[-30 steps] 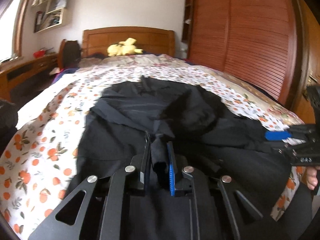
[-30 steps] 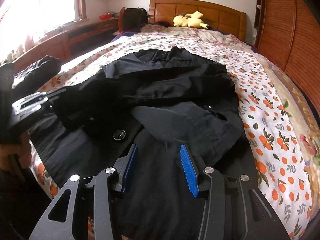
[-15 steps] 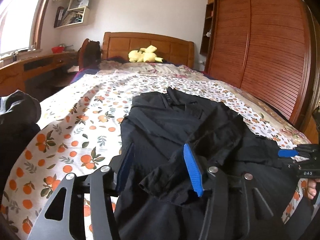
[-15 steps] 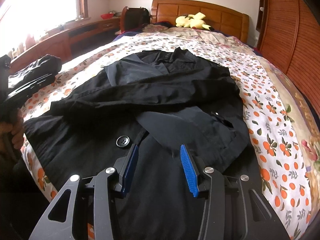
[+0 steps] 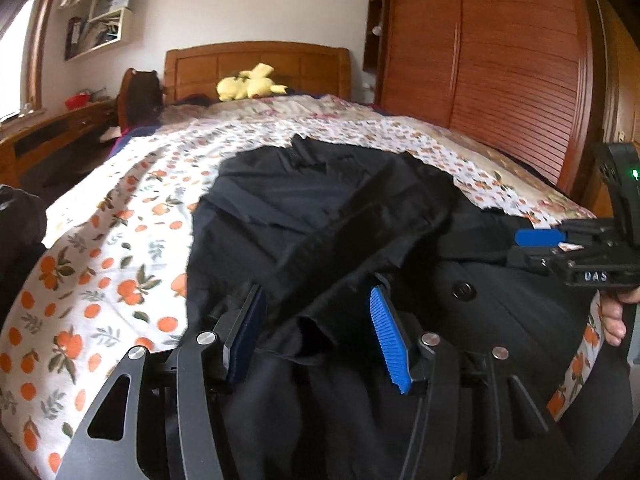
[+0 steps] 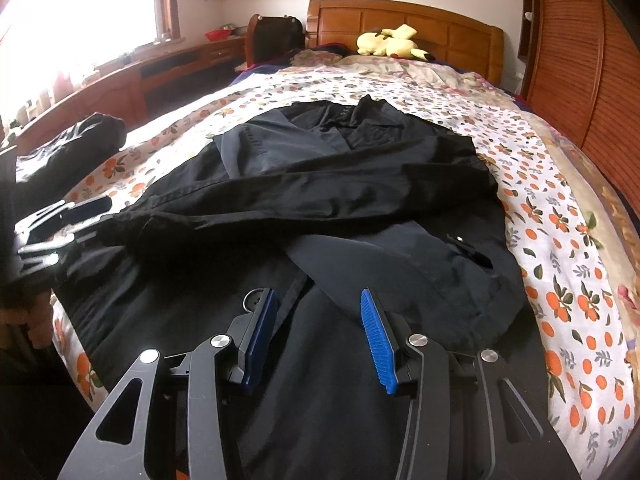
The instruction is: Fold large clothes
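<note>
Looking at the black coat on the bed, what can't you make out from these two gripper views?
- Black coat hem: both views, cut off by the bottom edge behind the gripper frames.
- Coat's second sleeve: both views, possibly buried under folded cloth.
- Left gripper: left view, cannot tell whether it touches cloth.
- Shelf contents: too small.

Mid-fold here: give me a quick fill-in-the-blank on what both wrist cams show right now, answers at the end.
1. The black coat lies on a bedspread printed with ____.
2. The left gripper has its jaws ____.
3. The right gripper holds ____.
4. The plush toy by the headboard is ____ in colour.

Answers: oranges; open; nothing; yellow
</note>
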`<state>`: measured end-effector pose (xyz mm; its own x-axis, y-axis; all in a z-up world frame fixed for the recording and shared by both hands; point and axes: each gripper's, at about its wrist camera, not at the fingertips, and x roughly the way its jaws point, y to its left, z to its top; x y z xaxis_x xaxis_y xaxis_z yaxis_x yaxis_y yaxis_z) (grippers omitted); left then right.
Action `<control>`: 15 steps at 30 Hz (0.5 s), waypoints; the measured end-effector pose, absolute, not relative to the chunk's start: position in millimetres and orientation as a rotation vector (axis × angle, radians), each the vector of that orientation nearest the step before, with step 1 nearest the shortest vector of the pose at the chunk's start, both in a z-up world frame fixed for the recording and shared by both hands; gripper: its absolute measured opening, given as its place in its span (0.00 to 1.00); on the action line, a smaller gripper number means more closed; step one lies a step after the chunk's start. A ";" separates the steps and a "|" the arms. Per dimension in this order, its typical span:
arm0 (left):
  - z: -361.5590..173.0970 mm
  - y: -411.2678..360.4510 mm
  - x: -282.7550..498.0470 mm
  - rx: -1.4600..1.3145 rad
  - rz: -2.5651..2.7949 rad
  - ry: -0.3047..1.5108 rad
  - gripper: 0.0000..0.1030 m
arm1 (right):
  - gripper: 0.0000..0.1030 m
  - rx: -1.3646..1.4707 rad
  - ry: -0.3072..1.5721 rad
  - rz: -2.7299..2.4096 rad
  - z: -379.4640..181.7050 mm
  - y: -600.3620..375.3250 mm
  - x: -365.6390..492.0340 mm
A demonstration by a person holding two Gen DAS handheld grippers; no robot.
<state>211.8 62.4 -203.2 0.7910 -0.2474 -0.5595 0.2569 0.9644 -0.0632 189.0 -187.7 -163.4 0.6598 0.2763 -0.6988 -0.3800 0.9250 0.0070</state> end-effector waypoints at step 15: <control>-209.8 50.8 200.6 0.060 -0.357 0.642 0.07 | 0.41 -0.164 0.741 0.409 -152.9 -154.6 213.2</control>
